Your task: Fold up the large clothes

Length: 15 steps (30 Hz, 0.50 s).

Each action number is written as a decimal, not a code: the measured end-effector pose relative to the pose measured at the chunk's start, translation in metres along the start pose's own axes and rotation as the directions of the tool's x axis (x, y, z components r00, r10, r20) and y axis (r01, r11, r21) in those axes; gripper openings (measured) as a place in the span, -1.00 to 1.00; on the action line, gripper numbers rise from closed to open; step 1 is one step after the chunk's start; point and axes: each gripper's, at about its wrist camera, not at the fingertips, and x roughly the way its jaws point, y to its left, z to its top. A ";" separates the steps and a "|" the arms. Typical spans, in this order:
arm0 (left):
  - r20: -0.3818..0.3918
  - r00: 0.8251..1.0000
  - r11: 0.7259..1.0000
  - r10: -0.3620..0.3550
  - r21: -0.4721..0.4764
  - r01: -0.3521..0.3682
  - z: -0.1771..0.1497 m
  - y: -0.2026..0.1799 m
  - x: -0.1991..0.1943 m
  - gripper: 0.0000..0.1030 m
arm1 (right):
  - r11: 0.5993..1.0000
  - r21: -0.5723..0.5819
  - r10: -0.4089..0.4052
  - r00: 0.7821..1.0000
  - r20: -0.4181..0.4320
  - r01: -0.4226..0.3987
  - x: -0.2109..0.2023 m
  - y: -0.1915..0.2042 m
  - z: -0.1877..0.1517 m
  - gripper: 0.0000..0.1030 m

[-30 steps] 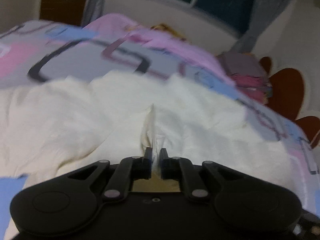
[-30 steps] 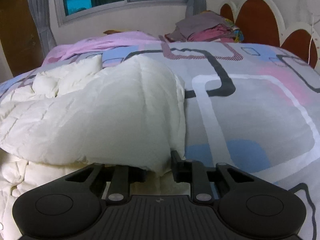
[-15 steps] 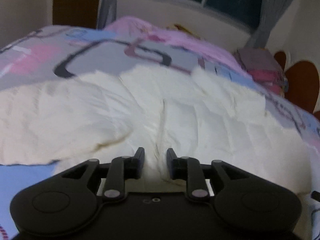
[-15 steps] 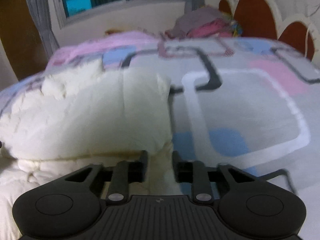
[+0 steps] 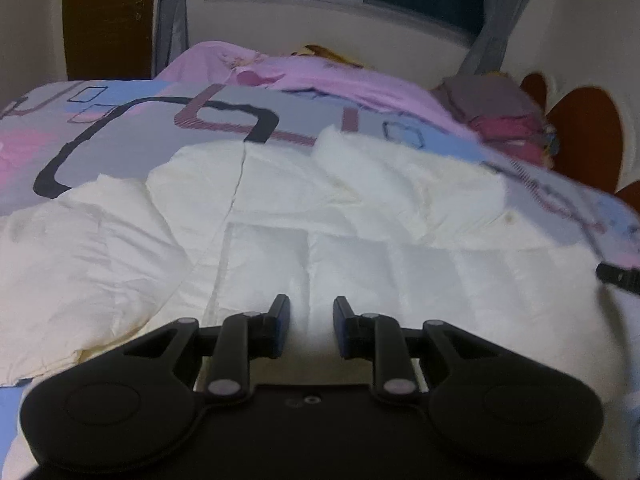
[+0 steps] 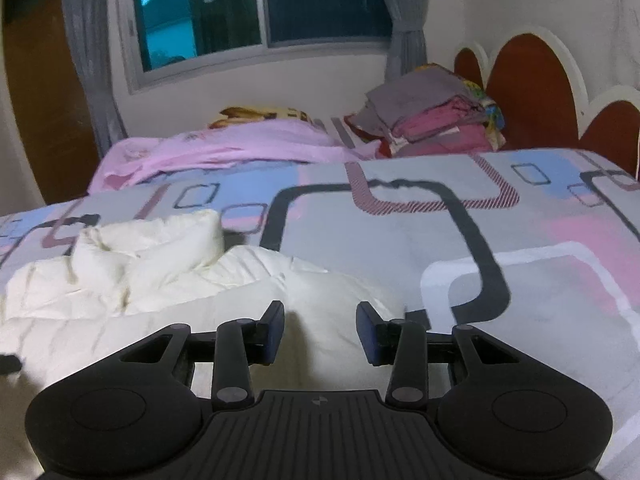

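Note:
A large cream-white padded garment (image 5: 320, 216) lies folded over itself on the patterned bedspread (image 5: 160, 120). It also shows in the right wrist view (image 6: 160, 280), bunched at the left. My left gripper (image 5: 307, 326) is open and empty, just above the garment's near part. My right gripper (image 6: 320, 330) is open and empty, above the garment's right edge. The tip of the right gripper (image 5: 618, 276) shows at the right edge of the left wrist view.
A pink sheet (image 6: 224, 148) lies across the far side of the bed. A stack of folded clothes (image 6: 432, 116) sits at the far right by the brown headboard (image 6: 532, 92). A window with grey curtains (image 6: 256, 12) is on the back wall.
Both grippers have opened and let go of the white garment, which now lies folded over on the bed. Both have pulled back a little and risen.

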 end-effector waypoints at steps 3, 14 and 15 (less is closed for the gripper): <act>-0.044 0.999 1.000 0.019 -0.005 -0.019 -0.010 0.006 0.015 -0.49 | 0.999 -0.026 -0.024 0.996 -0.080 0.022 0.030 -0.003 -0.018 -0.21; -0.067 0.998 0.999 0.014 -0.031 -0.016 -0.004 0.015 0.017 -0.46 | 0.995 -0.095 -0.014 0.999 -0.048 0.009 0.017 0.007 -0.039 -0.21; -0.065 0.998 1.000 0.013 -0.024 -0.014 -0.005 0.014 0.019 -0.45 | 0.992 -0.122 -0.020 0.998 -0.054 0.013 0.022 0.008 -0.045 -0.21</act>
